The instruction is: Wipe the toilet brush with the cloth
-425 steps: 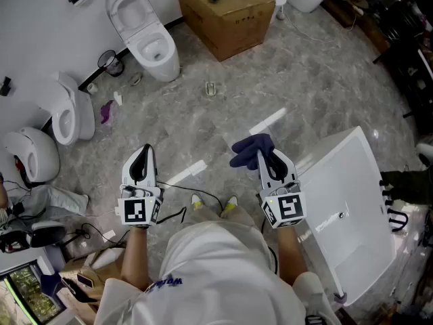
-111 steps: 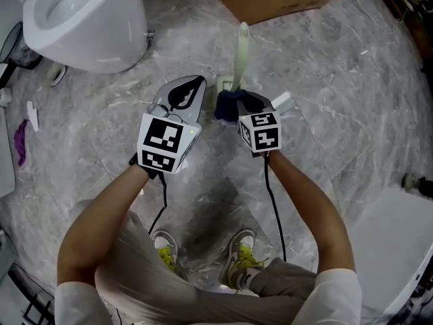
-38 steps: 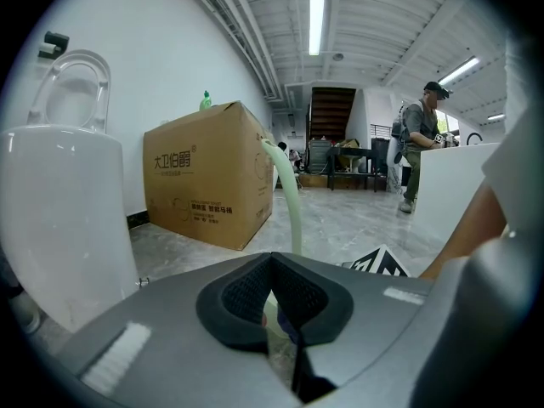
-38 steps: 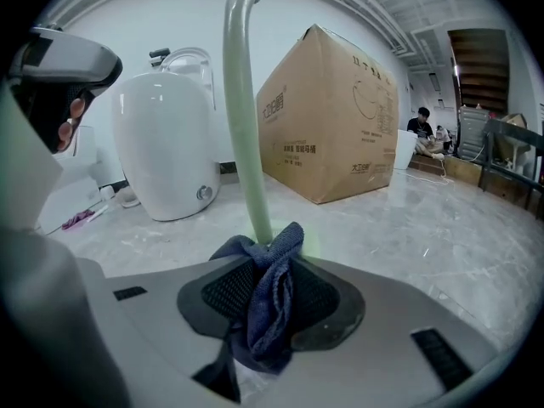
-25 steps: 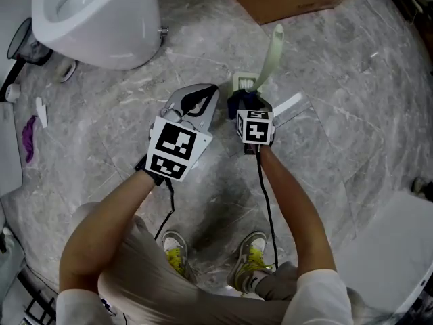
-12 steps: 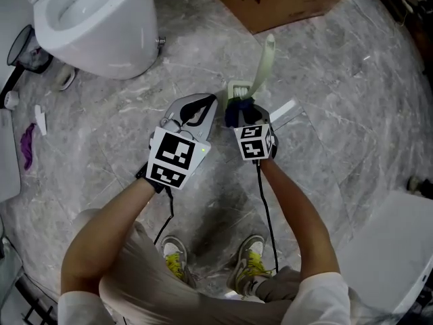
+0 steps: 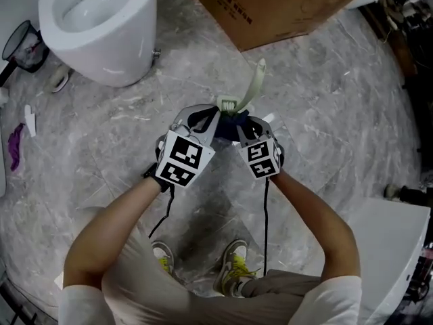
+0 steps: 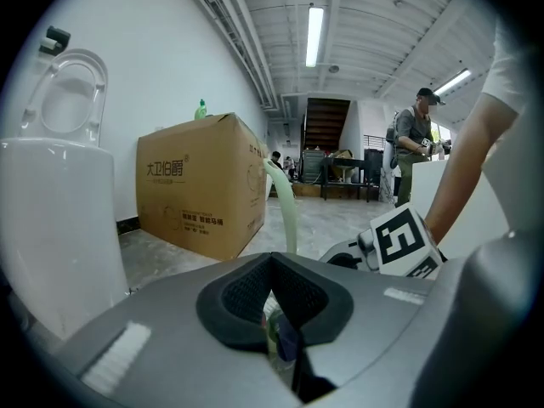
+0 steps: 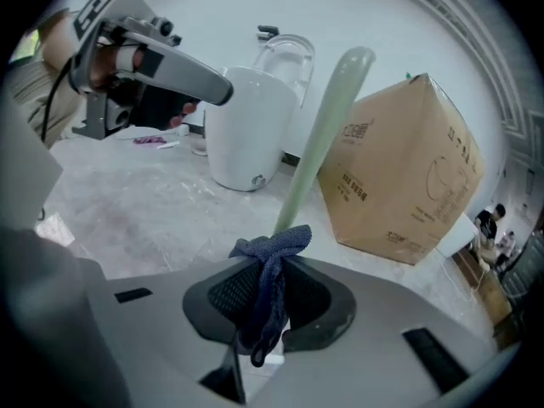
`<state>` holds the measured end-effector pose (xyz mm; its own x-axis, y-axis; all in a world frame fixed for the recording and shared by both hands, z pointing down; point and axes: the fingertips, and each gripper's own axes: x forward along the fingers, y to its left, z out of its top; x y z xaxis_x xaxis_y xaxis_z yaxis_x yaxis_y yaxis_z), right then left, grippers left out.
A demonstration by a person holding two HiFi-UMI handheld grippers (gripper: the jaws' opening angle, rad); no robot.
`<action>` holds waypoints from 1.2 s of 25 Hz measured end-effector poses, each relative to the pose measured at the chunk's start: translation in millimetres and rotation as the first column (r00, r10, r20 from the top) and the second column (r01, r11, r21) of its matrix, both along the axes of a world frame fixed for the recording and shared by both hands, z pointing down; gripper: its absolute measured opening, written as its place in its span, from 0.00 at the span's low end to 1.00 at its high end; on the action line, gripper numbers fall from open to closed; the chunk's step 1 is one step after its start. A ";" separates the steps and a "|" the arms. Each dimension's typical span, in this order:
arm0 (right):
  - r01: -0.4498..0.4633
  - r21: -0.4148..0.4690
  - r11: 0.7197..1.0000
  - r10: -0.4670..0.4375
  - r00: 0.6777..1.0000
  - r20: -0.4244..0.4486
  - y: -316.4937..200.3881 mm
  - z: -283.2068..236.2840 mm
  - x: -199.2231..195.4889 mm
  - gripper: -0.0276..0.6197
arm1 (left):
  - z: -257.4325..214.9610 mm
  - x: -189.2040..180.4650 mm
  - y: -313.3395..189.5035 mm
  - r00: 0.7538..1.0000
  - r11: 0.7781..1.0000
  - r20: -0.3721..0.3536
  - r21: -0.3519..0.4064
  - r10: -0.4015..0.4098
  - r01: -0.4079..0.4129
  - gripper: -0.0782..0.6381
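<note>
Far left, a purple scrap (image 7: 15, 147) hard against the picture's edge and a white toilet (image 7: 101, 32) cropped at the top, with bare marble floor (image 7: 88, 147) lying open between these and the hands. Toward the middle, the left gripper (image 7: 203, 117) just beside the foot of the toilet brush (image 7: 254, 83), jaws drawn together tip to tip. A sliver of pale green and dark blue glimpsed low in the slit, pinched or merely behind, impossible to tell. Brush standing between the two grippers, its pale green handle leaning up toward the cardboard box (image 7: 284, 5); only a narrow strip of floor between handle tip and box edge. Just beside, the right gripper (image 7: 247, 131), jaws lately closing and now clamped on the dark blue cloth (image 9: 270, 287), bunched against the lower handle. Bristle end hidden under cloth and grippers. Box cut off by the top edge. Further right, a broad stretch of free floor, then a white panel (image 7: 399, 249) cropped at the lower right corner. Dark clutter along the upper right edge, too small to make out.
</note>
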<state>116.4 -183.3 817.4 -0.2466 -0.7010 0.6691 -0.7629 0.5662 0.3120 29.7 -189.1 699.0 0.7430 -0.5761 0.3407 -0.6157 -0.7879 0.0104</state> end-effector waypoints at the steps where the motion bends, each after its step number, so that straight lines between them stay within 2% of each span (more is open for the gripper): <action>1: 0.025 -0.005 1.000 -0.025 1.000 -0.017 3.5 -5.3 1.1 0.16 | -2.3 0.1 -0.9 1.000 1.000 -0.007 -0.002 -0.003 0.003 0.11; 3: 0.040 -0.001 0.999 -0.040 0.999 -0.028 5.5 -18.2 6.7 0.16 | -9.8 -1.6 -4.9 1.000 1.000 -0.023 0.004 -0.010 0.010 0.11; 8: 0.014 0.058 0.998 -0.015 1.000 0.006 -1.5 -53.4 25.6 0.16 | -17.7 -14.2 -18.5 0.998 0.998 -0.029 0.025 -0.054 0.055 0.11; 11: 0.042 0.115 0.993 -0.039 0.999 -0.023 -5.4 -81.2 41.4 0.16 | -19.2 -19.2 -31.9 0.995 0.994 -0.019 0.046 -0.093 0.094 0.11; 13: 0.047 0.143 0.989 -0.040 0.998 -0.050 -6.3 -100.5 54.7 0.16 | -22.3 -19.0 -42.2 0.992 0.991 -0.035 0.045 -0.123 0.124 0.11; 15: 0.039 0.159 0.986 -0.033 0.999 -0.038 -4.3 -119.9 63.1 0.16 | -27.3 -14.5 -47.2 0.989 0.989 -0.063 0.038 -0.138 0.140 0.11; 19: 0.061 0.184 0.981 -0.059 0.998 -0.012 -1.2 -155.1 67.5 0.16 | -42.5 -4.5 -41.7 0.987 0.990 -0.107 0.064 -0.118 0.126 0.11; 23: 0.063 0.227 0.972 -0.071 0.997 0.026 -7.7 -189.0 70.7 0.16 | -80.2 3.3 -30.2 0.983 0.986 -0.164 0.130 -0.081 0.103 0.11; 27: 0.050 0.256 0.965 -0.074 0.994 0.085 -12.1 -210.9 72.1 0.16 | -130.5 19.8 -29.1 0.988 0.967 -0.151 0.242 -0.041 0.077 0.11; 30: 0.007 0.229 0.973 -0.038 0.990 0.134 -10.8 -233.4 72.9 0.16 | -166.7 31.9 -39.4 0.981 0.964 -0.176 0.234 -0.085 0.126 0.11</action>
